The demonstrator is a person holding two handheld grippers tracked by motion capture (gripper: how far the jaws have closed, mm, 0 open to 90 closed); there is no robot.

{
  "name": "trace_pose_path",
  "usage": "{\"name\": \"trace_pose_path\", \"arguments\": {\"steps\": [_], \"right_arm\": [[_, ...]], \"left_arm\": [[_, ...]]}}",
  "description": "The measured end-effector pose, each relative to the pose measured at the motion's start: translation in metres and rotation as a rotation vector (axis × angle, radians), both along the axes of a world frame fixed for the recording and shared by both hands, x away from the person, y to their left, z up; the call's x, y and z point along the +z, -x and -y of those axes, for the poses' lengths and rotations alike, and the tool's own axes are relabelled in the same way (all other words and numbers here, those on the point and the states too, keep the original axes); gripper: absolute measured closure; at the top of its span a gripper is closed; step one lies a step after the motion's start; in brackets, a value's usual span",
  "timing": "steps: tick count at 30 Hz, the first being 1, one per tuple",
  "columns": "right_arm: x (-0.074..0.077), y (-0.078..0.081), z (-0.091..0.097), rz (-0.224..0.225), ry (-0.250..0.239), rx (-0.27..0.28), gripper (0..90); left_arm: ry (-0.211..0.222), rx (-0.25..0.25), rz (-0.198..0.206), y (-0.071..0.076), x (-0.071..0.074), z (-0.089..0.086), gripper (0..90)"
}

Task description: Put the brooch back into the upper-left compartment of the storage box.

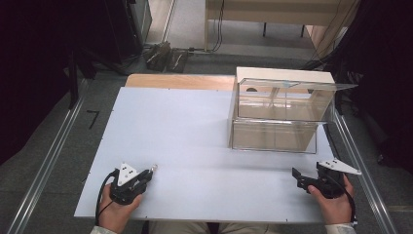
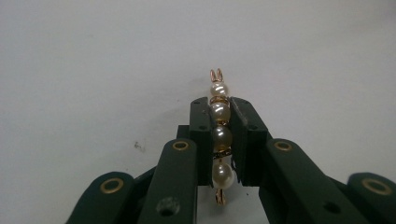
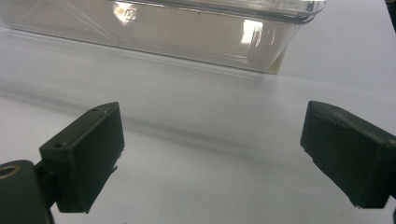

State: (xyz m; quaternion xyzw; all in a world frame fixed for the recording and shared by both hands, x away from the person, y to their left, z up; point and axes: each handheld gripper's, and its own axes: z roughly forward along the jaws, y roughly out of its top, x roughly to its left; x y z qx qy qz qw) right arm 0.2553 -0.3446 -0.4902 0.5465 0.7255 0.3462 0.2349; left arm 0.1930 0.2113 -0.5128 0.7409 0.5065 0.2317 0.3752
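A small hair clip of pearl beads on gold wire (image 2: 220, 126) lies on the white table, and my left gripper (image 2: 219, 122) is shut on it, pads pressing the beads from both sides. From above, the left gripper (image 1: 147, 175) sits at the table's front left with the pearl clip's tip (image 1: 154, 168) poking out past the jaws. My right gripper (image 3: 212, 158) is open with nothing between its jaws. It rests at the front right of the table (image 1: 303, 179), pointing toward a clear plastic box (image 1: 272, 119).
The clear plastic box (image 3: 187, 32) stands at the back right with its lid raised, against a pale wooden block (image 1: 285, 75). The white table board (image 1: 185, 131) ends in metal rails at both sides. Cables and furniture lie on the floor behind.
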Motion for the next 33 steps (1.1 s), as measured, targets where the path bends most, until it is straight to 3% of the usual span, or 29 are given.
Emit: {"name": "trace_pose_path", "arguments": {"steps": [9, 15, 19, 33], "right_arm": [[0.000, 0.000, 0.000, -0.003, 0.000, 0.000, 4.7], [-0.001, 0.000, 0.000, -0.001, 0.004, 0.001, 4.7], [-0.001, -0.001, 0.000, -0.001, 0.003, 0.001, 4.7], [-0.001, -0.001, 0.000, -0.005, 0.005, -0.003, 4.7]], "left_arm": [[0.024, -0.007, 0.030, 0.002, 0.006, 0.000, 80.2], [0.095, -0.013, 0.043, 0.003, 0.013, 0.002, 80.2], [0.108, -0.018, 0.028, 0.003, 0.016, 0.007, 80.2], [0.169, -0.038, 0.059, 0.000, 0.028, 0.017, 80.2]]}}
